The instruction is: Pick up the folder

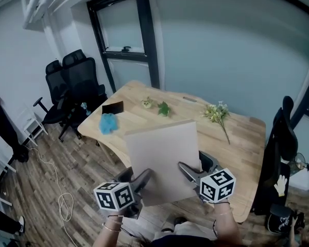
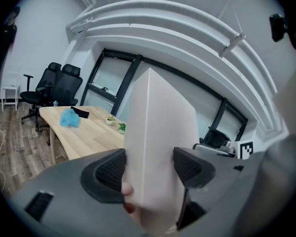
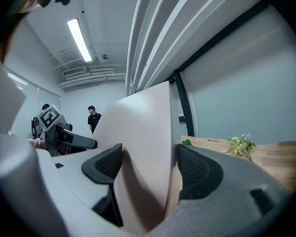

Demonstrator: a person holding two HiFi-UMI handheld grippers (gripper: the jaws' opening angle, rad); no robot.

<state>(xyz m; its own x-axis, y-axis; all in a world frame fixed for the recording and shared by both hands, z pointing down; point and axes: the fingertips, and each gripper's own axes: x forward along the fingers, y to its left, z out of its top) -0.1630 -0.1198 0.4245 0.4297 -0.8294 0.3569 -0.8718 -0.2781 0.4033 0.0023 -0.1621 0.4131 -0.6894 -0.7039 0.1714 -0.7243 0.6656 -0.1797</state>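
The folder (image 1: 165,158) is a pale beige sheet held up in the air above the near edge of the wooden table (image 1: 247,138). My left gripper (image 1: 144,178) is shut on its lower left edge, and my right gripper (image 1: 188,170) is shut on its lower right edge. In the left gripper view the folder (image 2: 155,147) fills the gap between both dark pads of the left gripper (image 2: 149,169), with a fingertip showing beside it. The right gripper view shows the folder (image 3: 143,147) bowed between the pads of the right gripper (image 3: 149,167).
On the table lie a blue cloth (image 1: 108,123), a black item (image 1: 113,107), two small plants (image 1: 164,108) and a flower bunch (image 1: 218,115). Black office chairs (image 1: 74,86) stand at the far left, another chair (image 1: 280,138) at the right. A cable (image 1: 64,202) trails on the floor. A person (image 3: 92,117) stands far off.
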